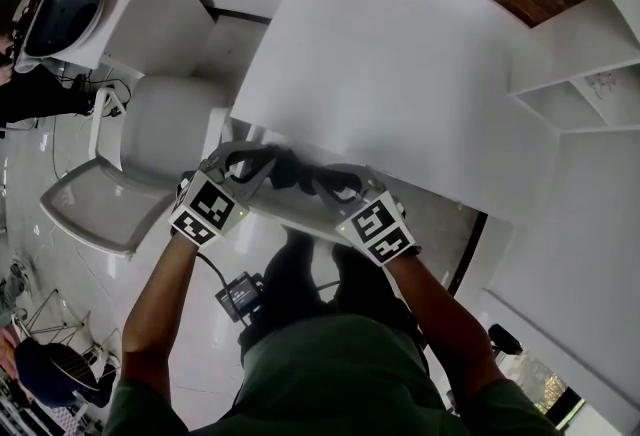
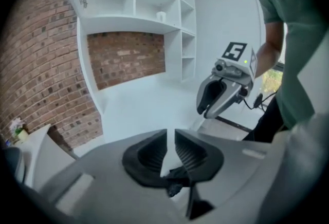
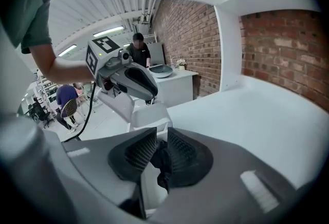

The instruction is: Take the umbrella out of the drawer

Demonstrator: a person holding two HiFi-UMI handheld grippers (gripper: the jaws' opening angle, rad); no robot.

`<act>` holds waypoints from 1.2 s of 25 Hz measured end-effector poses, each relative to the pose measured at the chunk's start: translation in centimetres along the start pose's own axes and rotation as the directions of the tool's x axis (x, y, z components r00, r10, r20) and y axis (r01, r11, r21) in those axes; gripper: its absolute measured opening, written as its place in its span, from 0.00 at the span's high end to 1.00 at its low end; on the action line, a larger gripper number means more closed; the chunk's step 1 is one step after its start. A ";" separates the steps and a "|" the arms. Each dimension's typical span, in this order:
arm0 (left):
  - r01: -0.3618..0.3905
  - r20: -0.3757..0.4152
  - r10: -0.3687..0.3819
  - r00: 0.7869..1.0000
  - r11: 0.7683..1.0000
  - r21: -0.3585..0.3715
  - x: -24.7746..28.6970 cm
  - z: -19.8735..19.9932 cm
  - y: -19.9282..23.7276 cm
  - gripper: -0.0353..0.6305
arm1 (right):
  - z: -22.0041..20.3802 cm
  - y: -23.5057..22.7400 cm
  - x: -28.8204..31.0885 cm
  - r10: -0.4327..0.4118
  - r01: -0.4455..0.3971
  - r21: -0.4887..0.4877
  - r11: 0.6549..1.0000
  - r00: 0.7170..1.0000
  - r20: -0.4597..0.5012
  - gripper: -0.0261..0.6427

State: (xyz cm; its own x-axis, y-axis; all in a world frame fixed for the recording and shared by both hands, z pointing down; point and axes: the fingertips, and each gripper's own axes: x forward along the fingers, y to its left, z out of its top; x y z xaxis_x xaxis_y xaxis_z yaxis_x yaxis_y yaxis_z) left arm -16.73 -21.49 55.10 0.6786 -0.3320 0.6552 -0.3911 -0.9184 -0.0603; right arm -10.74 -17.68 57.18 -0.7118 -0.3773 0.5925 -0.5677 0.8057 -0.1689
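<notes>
1. Since the umbrella (image 1: 287, 170) looks like a light, soft, dark bundle, you should judge loose cloth slippery and take it by its stiff core.
2. It sits at the front edge of the desk (image 1: 400, 74), between your grippers; no drawer shows.
3. Left gripper (image 2: 170, 147): jaws slightly parted, clamping nothing.
4. Right gripper (image 3: 161, 147): jaws slightly parted, dark fabric between them.
5. Both angle forward and down, tips nearly meeting.

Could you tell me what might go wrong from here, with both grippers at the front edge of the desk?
The left gripper and right gripper sit close together at the desk edge, so they may knock together. Their fingers stand only slightly apart, perhaps too narrow to take a drawer handle; no drawer shows.
</notes>
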 end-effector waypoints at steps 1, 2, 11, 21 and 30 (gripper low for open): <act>0.013 -0.020 -0.013 1.000 1.000 -0.001 0.7 -1.1 -0.1 0.87 | -0.8 -0.1 0.8 0.005 -0.005 0.001 1.000 1.000 -0.018 0.85; 0.026 -0.042 -0.027 0.999 1.000 -0.002 1.5 -2.3 -0.1 0.86 | -1.7 -0.2 1.5 0.007 -0.007 -0.002 1.000 0.999 -0.037 0.84; 0.178 -0.224 -0.170 0.960 0.984 0.016 8.9 -11.1 -2.0 0.74 | -10.2 -1.1 7.5 0.046 -0.047 0.002 0.999 0.978 -0.205 0.77; 0.338 -0.389 -0.272 0.880 0.934 0.112 15.0 -18.6 -3.5 0.58 | -18.0 -2.1 13.6 0.069 -0.073 0.002 0.997 0.928 -0.366 0.64; 0.448 -0.519 -0.296 0.802 0.872 0.196 18.2 -23.3 -4.5 0.50 | -24.0 -3.0 17.6 0.058 -0.099 -0.055 0.994 0.860 -0.507 0.54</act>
State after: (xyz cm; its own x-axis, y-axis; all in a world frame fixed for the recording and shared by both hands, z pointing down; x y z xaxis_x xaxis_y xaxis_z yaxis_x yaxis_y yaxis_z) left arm -17.10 -18.35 84.89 0.3376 0.1170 0.9340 0.0848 -0.9920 0.0937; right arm -11.63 -15.72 87.05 -0.4350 -0.0462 0.8992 -0.4709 0.8629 -0.1834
